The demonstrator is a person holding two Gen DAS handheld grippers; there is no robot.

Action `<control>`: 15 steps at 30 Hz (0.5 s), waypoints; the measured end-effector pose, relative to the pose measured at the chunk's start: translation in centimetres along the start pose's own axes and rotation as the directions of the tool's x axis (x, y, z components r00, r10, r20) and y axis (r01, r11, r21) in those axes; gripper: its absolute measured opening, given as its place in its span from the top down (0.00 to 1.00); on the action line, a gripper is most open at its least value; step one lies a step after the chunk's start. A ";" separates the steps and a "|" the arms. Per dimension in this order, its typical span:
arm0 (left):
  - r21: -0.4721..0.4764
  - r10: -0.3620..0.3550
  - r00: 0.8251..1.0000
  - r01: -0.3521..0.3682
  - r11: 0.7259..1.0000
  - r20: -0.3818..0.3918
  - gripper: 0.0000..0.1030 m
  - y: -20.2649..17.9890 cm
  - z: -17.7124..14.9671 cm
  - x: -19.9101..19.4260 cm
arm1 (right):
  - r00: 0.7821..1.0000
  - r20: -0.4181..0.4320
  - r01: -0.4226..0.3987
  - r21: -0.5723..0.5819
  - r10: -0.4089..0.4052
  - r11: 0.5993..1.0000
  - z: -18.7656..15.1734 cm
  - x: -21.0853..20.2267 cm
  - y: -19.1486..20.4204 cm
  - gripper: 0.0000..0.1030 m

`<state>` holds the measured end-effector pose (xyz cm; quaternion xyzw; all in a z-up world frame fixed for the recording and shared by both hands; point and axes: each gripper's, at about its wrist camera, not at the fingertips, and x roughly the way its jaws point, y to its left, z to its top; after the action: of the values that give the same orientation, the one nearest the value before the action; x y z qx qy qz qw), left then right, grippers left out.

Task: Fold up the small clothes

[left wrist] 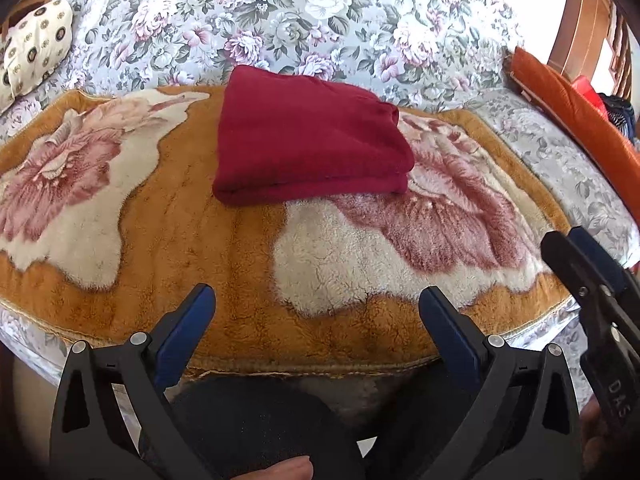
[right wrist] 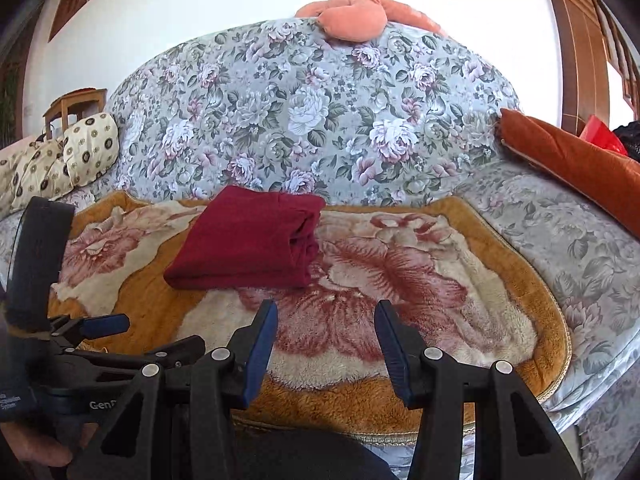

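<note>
A dark red garment (left wrist: 308, 140) lies folded in a neat rectangle on a brown plush blanket (left wrist: 224, 248) with pink flowers, spread on a sofa seat. It also shows in the right wrist view (right wrist: 248, 240). My left gripper (left wrist: 318, 300) is open and empty, held back near the blanket's front edge, well short of the garment. My right gripper (right wrist: 326, 312) is open and empty, also near the front edge. The right gripper shows at the right edge of the left wrist view (left wrist: 588, 280); the left gripper shows at the left of the right wrist view (right wrist: 100, 332).
A floral sofa back (right wrist: 320, 120) rises behind the blanket. Cream patterned cushions (right wrist: 60, 160) lie at the left. An orange-brown cushion (right wrist: 568, 164) lies at the right, and a peach cushion (right wrist: 352, 16) sits on top of the sofa back.
</note>
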<state>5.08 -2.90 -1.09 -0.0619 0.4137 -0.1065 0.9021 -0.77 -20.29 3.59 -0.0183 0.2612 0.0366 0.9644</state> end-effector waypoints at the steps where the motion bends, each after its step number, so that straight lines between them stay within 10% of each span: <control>1: -0.007 -0.005 1.000 0.005 1.000 -0.003 0.01 0.2 0.0 0.0 | 1.000 -0.002 -0.003 0.007 0.003 1.000 -0.1 0.0 -0.1 0.53; 15: -0.055 -0.039 0.999 0.039 0.998 0.002 0.01 1.2 0.2 -0.1 | 0.997 -0.071 -0.013 -0.018 0.012 1.000 -0.3 1.3 0.5 0.53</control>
<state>5.32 -1.68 -1.10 -0.0950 0.4147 -0.1126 0.8980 0.18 -19.75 2.64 -0.0268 0.2949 0.0444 0.9541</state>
